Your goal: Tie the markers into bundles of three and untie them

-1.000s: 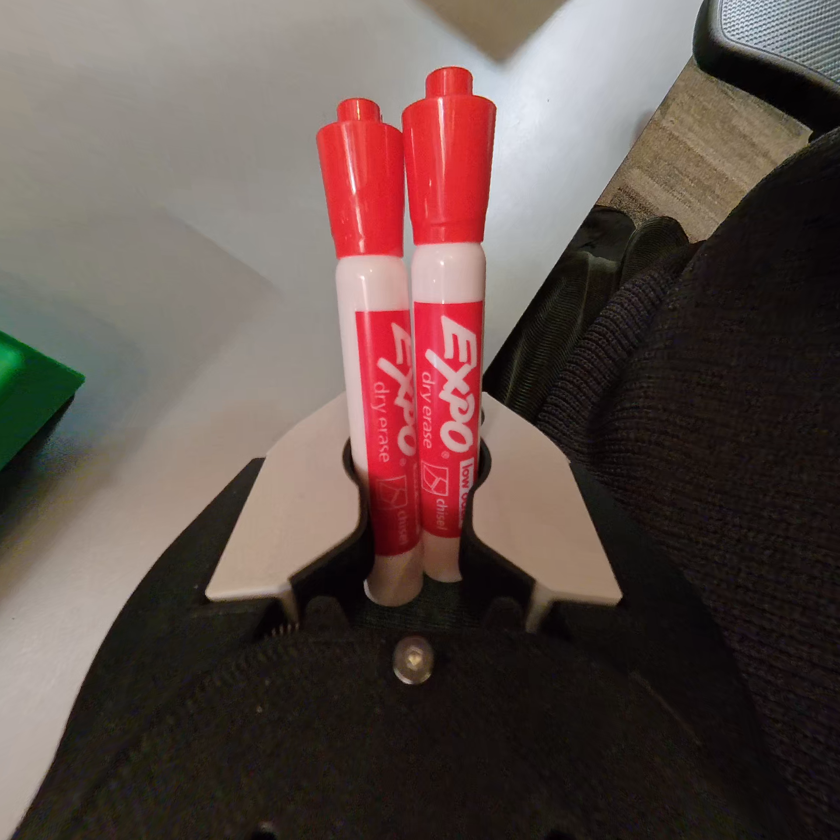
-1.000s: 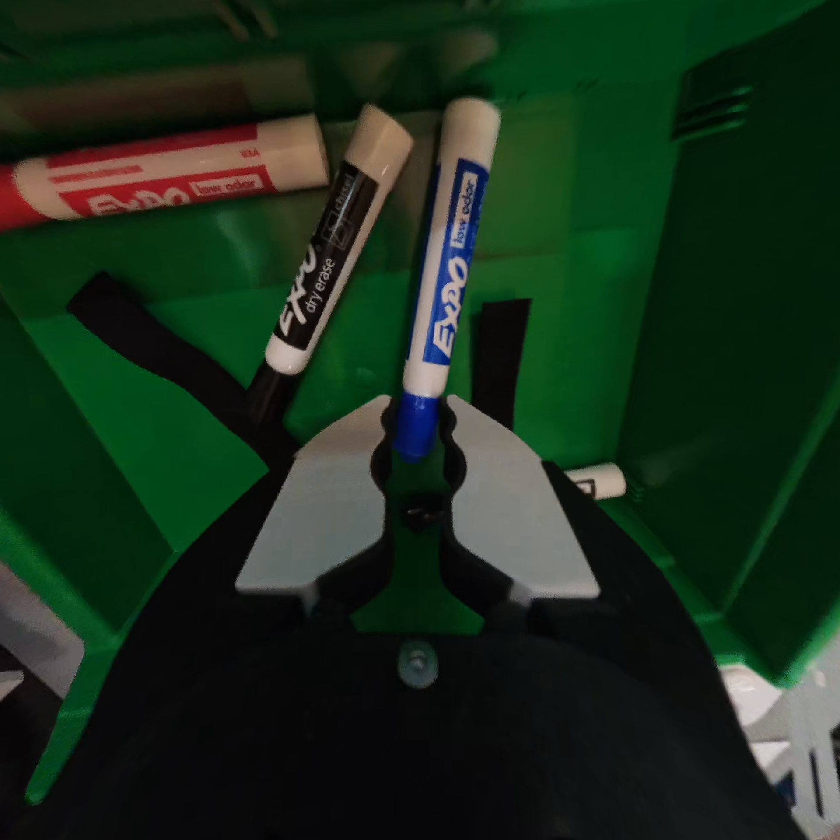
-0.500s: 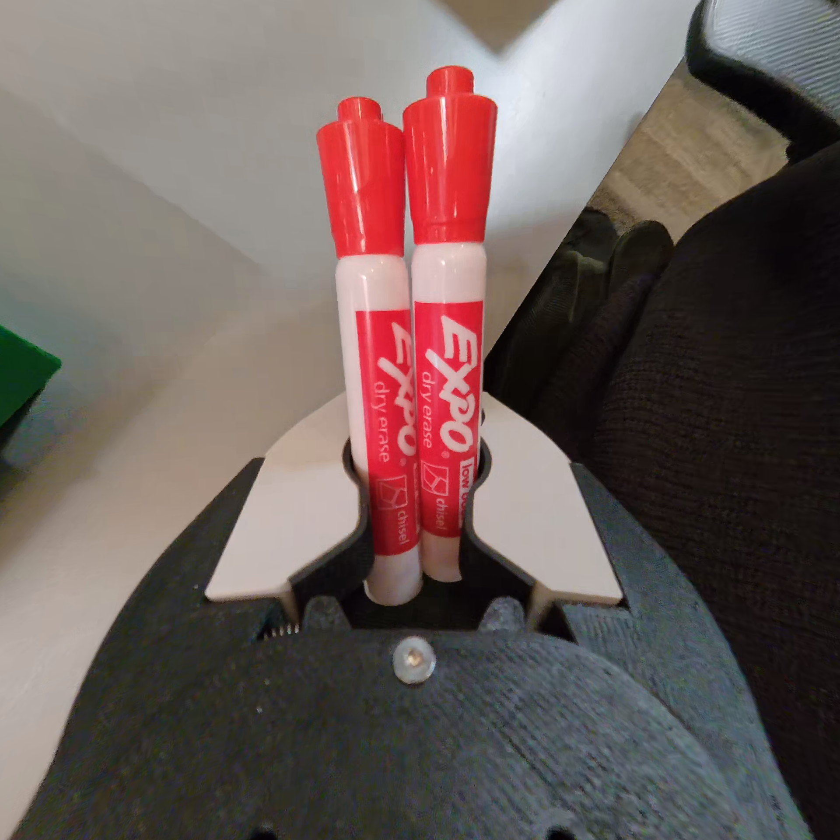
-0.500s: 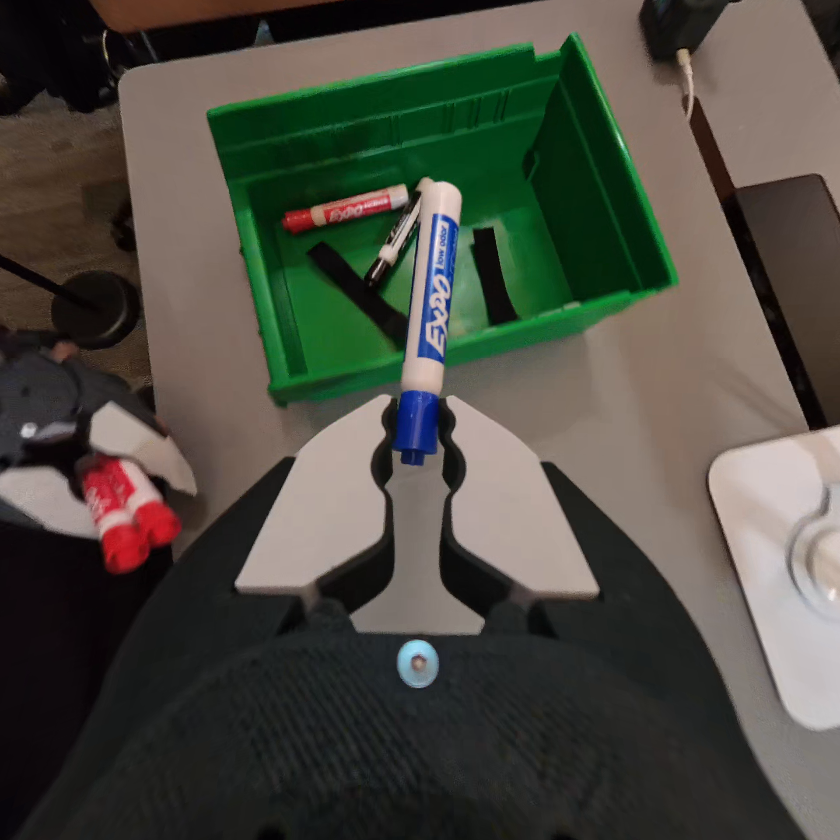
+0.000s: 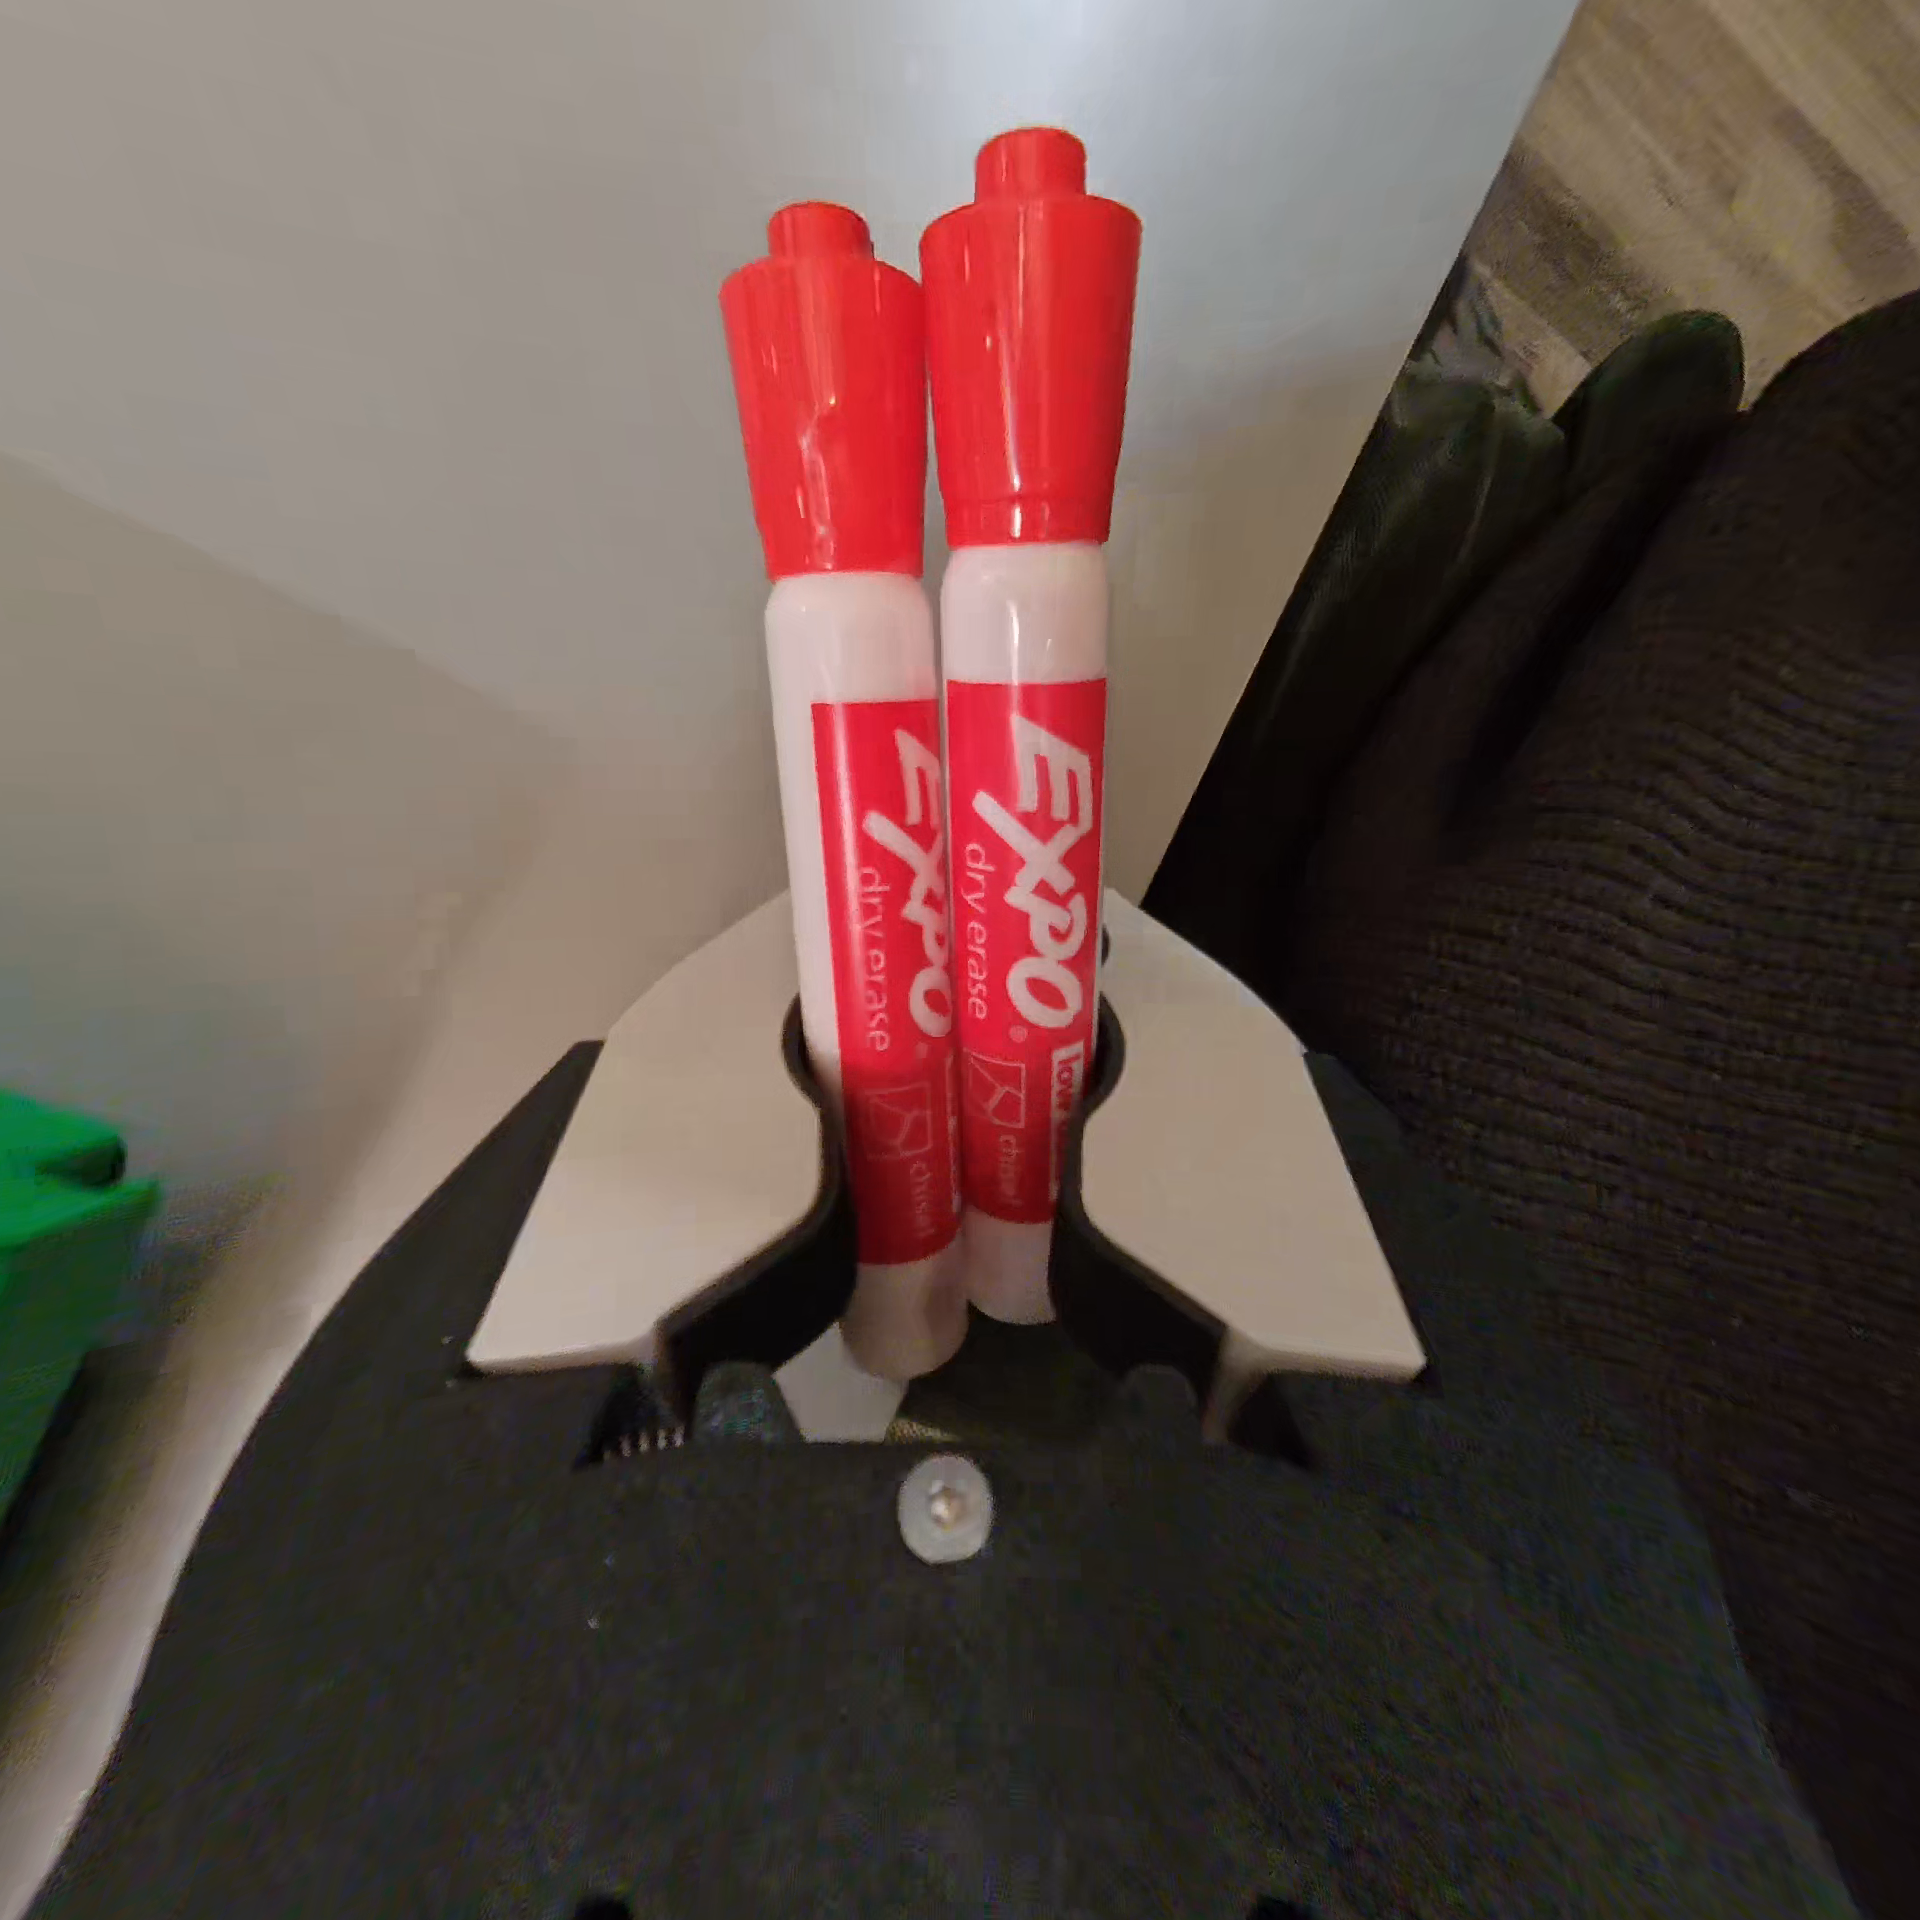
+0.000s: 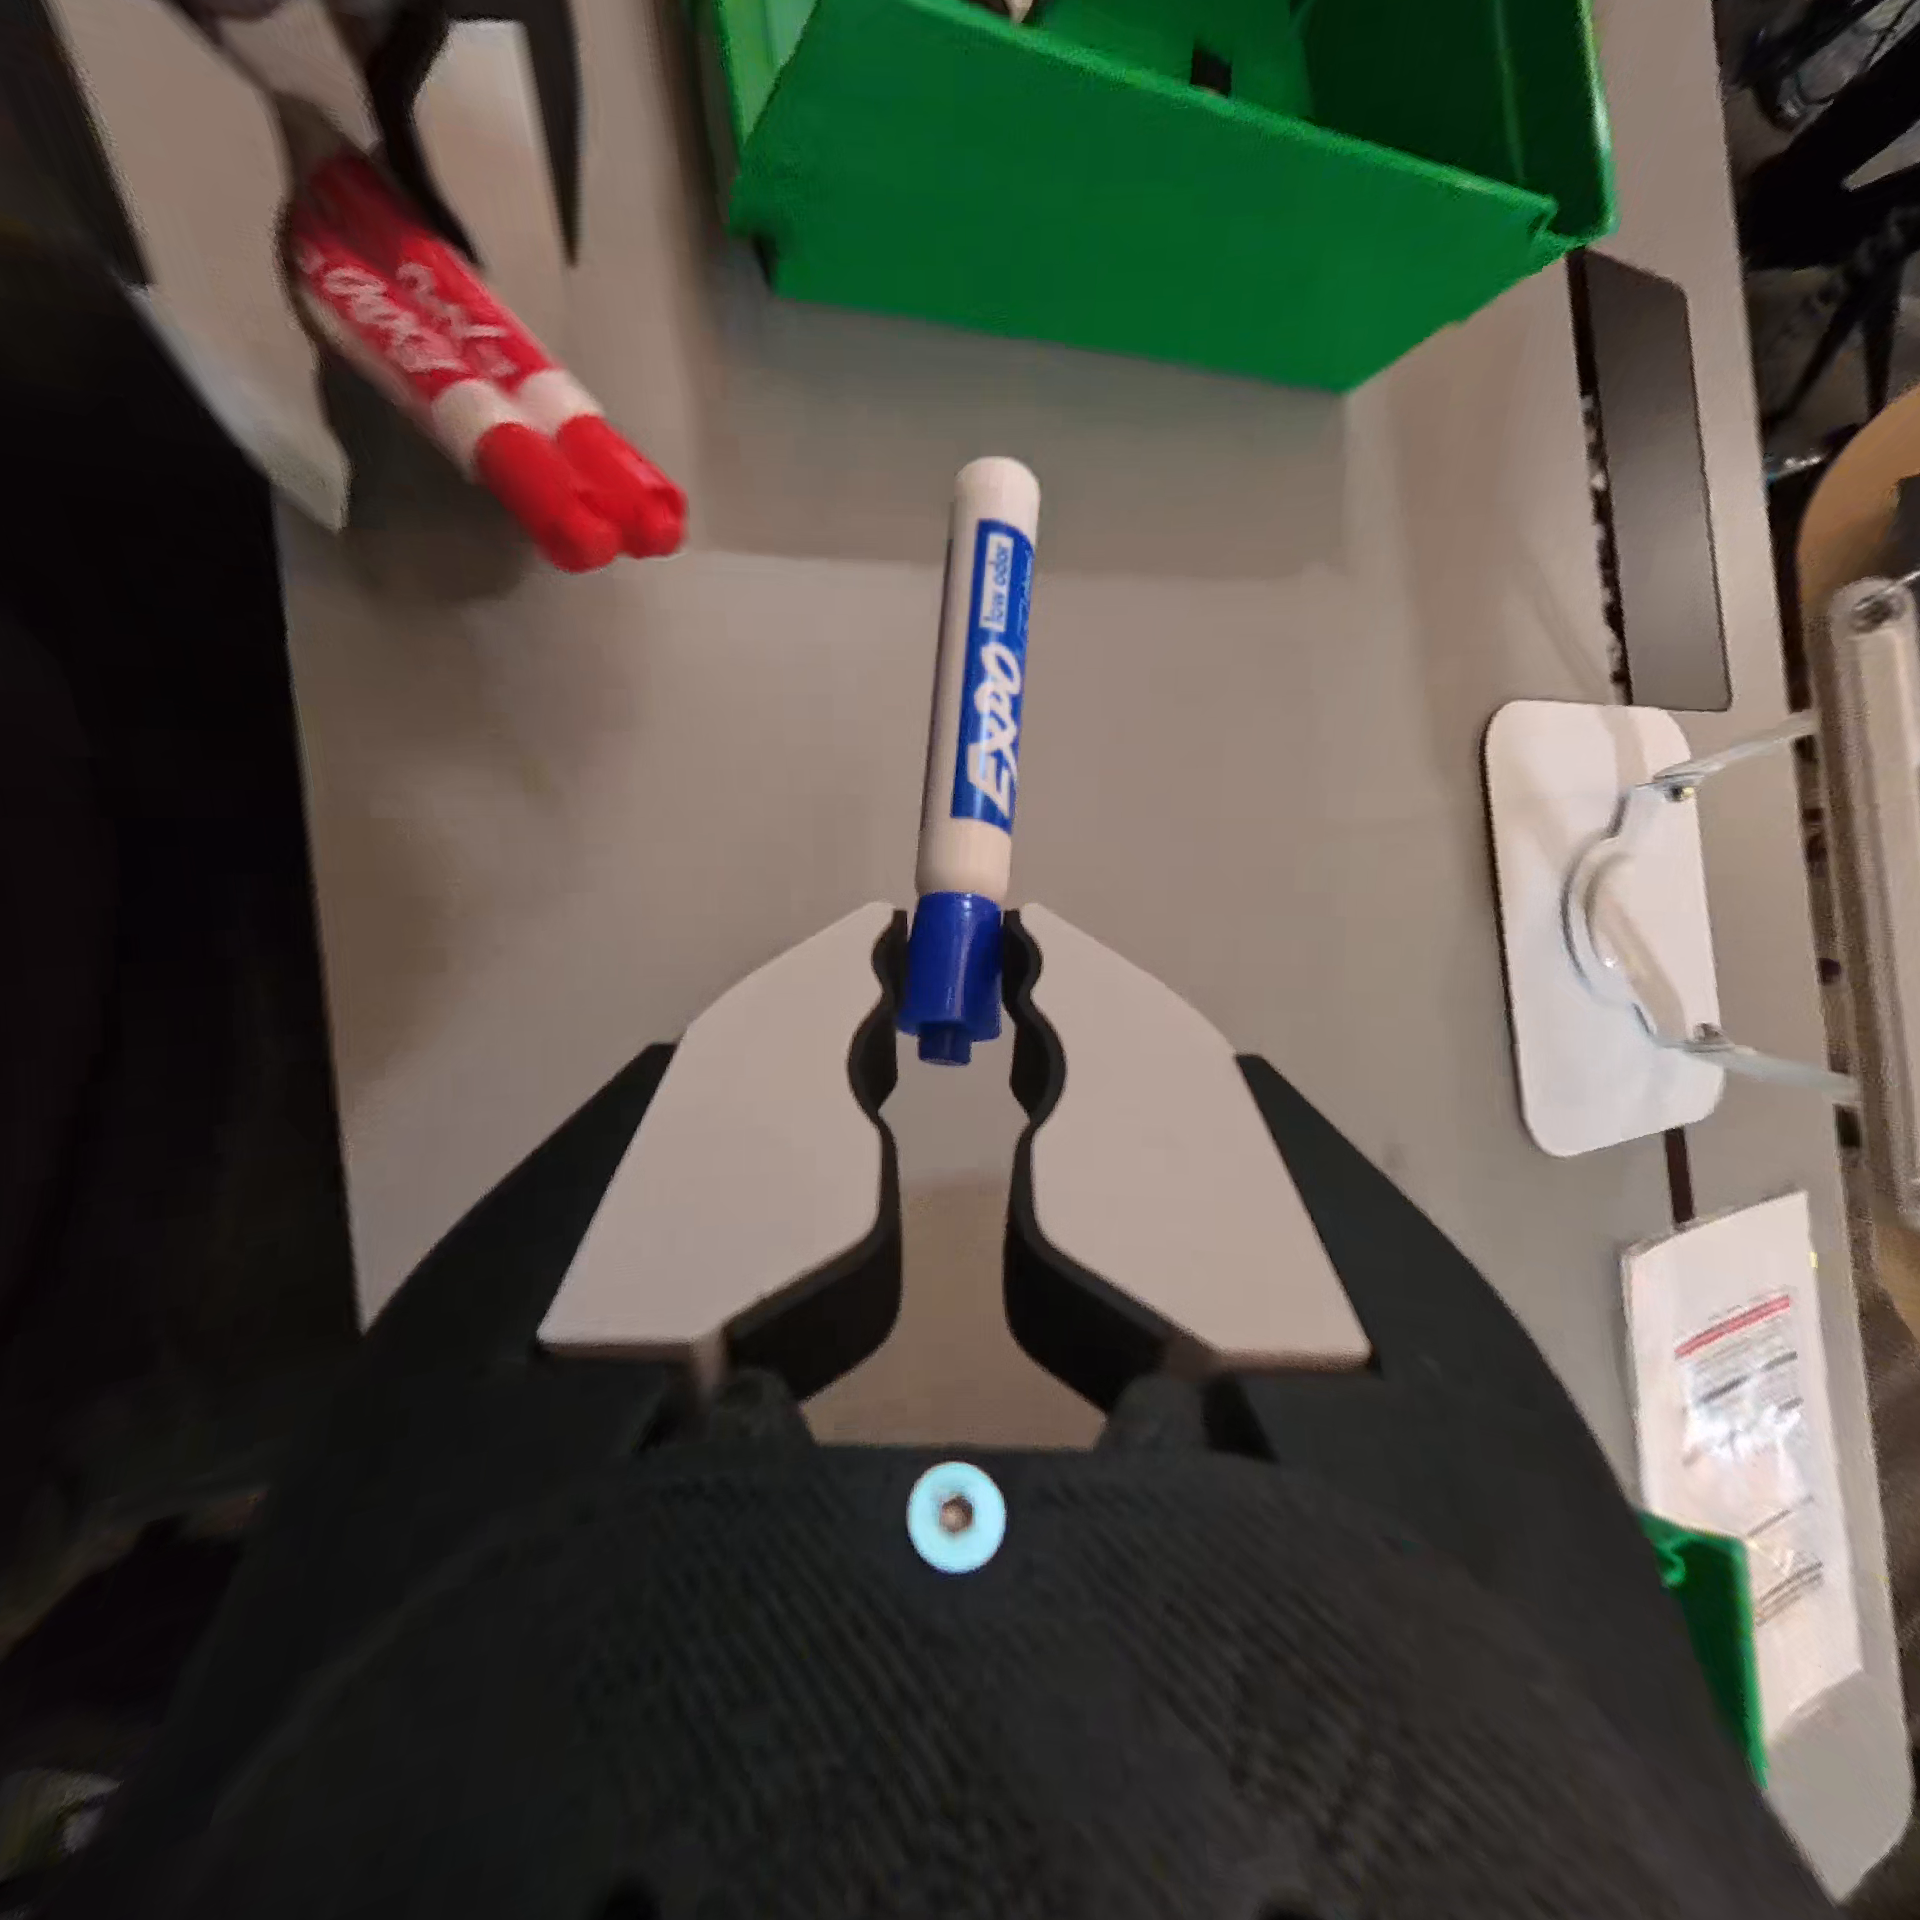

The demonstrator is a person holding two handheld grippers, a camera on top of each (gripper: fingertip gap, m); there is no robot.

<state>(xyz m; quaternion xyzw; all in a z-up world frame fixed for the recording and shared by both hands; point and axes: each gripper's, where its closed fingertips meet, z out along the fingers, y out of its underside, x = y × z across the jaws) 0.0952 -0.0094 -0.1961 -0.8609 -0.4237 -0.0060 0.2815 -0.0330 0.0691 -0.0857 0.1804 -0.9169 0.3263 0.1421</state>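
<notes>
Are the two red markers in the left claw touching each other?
Touching. The left wrist view shows the two red markers pressed side by side inside the shut left claw, barrels meeting along their length with no gap visible.

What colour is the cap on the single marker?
Blue cap, clearest in the right wrist view.

Printed labels — on two red markers (image 5: 1023, 831), a blue marker (image 6: 982, 686), a packet (image 6: 1735, 1455).

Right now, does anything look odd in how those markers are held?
Yes. The left gripper clamps two red markers at once, and the right gripper pinches the blue marker only by its cap, barrel jutting out unsupported.
</notes>
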